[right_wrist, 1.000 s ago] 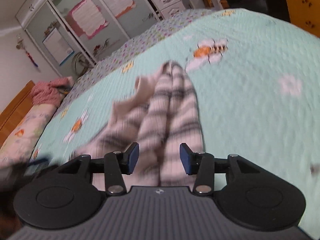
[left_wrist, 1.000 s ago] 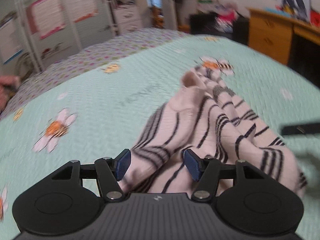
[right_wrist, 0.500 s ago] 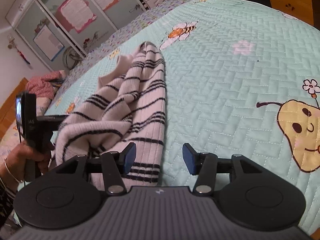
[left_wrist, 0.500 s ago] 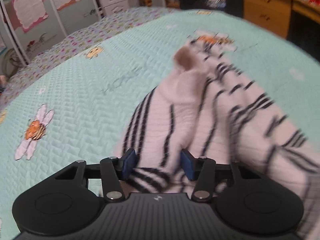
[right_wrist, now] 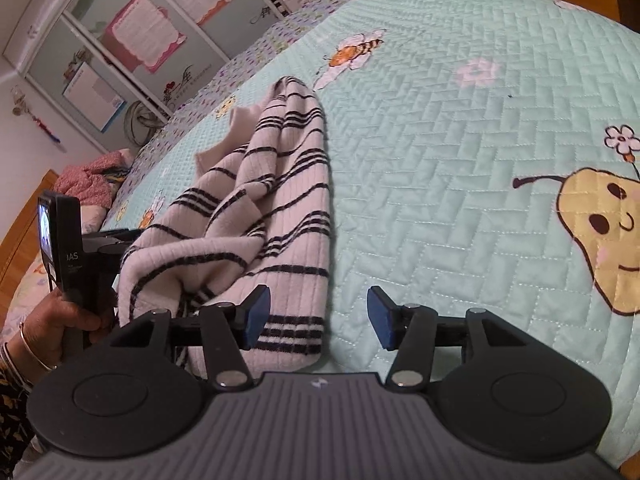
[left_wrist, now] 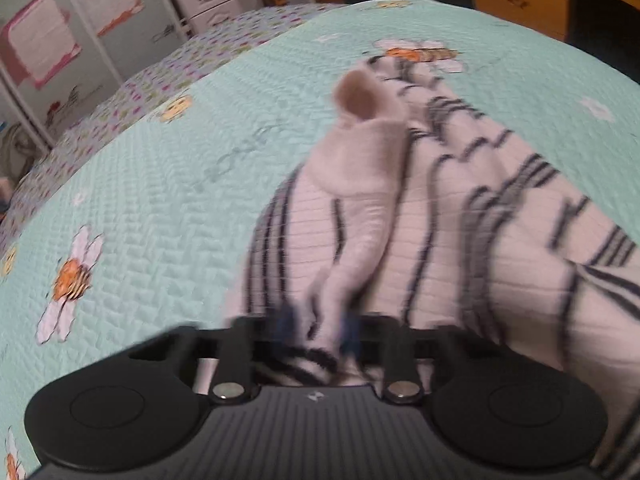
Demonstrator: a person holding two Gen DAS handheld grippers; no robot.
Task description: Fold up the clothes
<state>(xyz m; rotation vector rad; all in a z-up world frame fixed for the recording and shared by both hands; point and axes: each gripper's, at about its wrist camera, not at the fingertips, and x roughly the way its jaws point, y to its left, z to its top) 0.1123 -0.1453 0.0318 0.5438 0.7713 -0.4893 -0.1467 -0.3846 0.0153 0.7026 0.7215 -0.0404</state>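
Mint-green quilted bedspread (right_wrist: 460, 168), printed with bees, flowers and a pear face, covers the bed. Striped white-and-black sweater (right_wrist: 276, 200) lies bunched in a long heap on it, left of the pear. Left gripper (left_wrist: 316, 330), blurred, has its fingers clamped on a sweater fold. Right gripper (right_wrist: 314, 316) is spread wide, empty, with its left pad over the sweater's hem. Person's hand (right_wrist: 60, 324) grips the left handle.

Ribbed knit sweater (right_wrist: 280, 208) lies on a matt quilted cloth bedspread (right_wrist: 460, 184).
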